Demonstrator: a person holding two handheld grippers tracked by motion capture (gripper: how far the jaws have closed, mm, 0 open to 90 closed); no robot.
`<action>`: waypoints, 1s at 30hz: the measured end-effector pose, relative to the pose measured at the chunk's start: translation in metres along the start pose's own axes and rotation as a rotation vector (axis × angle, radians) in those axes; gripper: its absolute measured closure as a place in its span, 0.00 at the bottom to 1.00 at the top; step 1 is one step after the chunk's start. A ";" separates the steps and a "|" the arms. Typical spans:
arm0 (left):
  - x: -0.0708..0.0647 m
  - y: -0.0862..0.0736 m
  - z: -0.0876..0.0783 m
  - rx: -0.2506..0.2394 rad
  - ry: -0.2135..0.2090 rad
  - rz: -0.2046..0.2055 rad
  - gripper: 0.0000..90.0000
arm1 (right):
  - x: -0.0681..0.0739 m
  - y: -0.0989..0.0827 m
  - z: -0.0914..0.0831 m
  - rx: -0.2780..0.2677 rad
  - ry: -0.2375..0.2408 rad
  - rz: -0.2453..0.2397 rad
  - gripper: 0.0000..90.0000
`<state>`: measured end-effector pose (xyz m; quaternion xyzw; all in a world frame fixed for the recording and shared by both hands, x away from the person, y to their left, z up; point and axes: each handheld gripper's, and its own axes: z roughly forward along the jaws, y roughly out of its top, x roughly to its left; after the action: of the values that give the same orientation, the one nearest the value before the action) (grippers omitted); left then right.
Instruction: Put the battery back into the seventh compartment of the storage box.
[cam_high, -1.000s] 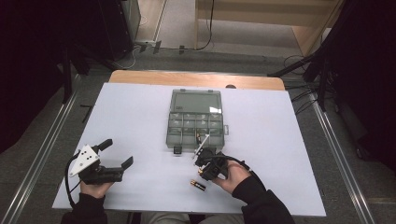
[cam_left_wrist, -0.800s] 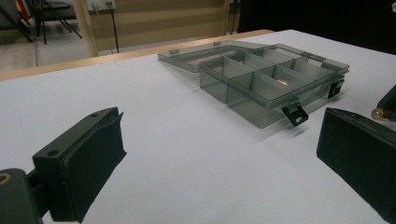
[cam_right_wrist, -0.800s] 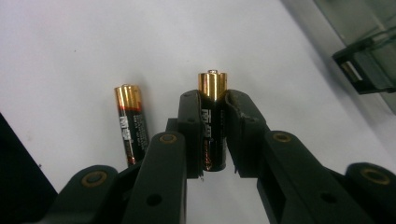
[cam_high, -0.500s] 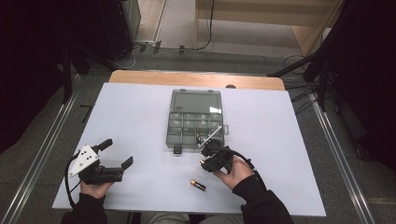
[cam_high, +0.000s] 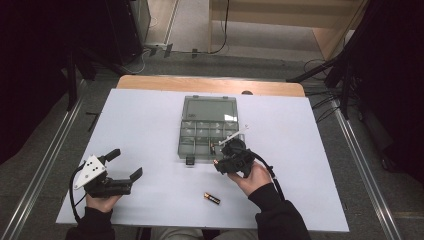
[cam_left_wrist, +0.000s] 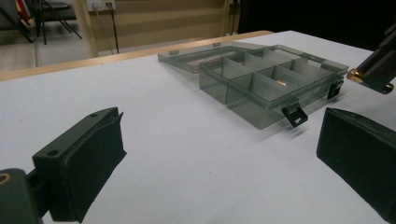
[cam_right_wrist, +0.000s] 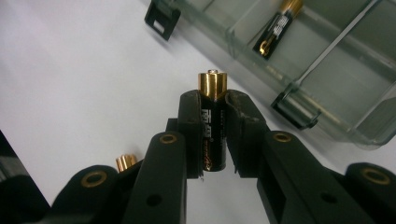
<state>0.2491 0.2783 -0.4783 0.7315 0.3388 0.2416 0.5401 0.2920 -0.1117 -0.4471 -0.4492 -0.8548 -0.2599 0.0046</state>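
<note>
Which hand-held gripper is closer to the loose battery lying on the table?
Right. The right hand-held gripper is just above the loose battery, by the box; the left hand-held gripper sits far off at the table's left.

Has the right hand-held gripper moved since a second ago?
Yes. The right hand-held gripper, shut on a battery, went up the high view from the loose battery toward the organizer box.

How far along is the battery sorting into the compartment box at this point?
Done: one battery already lies in a compartment of the open organiser box. In hand: the right gripper is shut on a second battery, near the box's front edge. Left: a third battery lies on the white table. The left gripper is open, holding nothing.
</note>
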 end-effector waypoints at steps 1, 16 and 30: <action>0.000 0.000 0.000 -0.001 -0.001 0.000 0.01 | -0.003 0.002 -0.001 -0.019 0.006 0.019 0.86; 0.000 0.000 0.000 -0.006 0.006 -0.001 0.01 | -0.027 0.012 0.001 -0.192 0.101 0.261 0.86; 0.000 0.000 0.000 -0.006 0.006 0.001 0.01 | -0.048 0.019 0.013 -0.247 0.122 0.437 0.86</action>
<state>0.2494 0.2787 -0.4784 0.7292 0.3394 0.2449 0.5413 0.3381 -0.1338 -0.4620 -0.6039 -0.6973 -0.3817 0.0575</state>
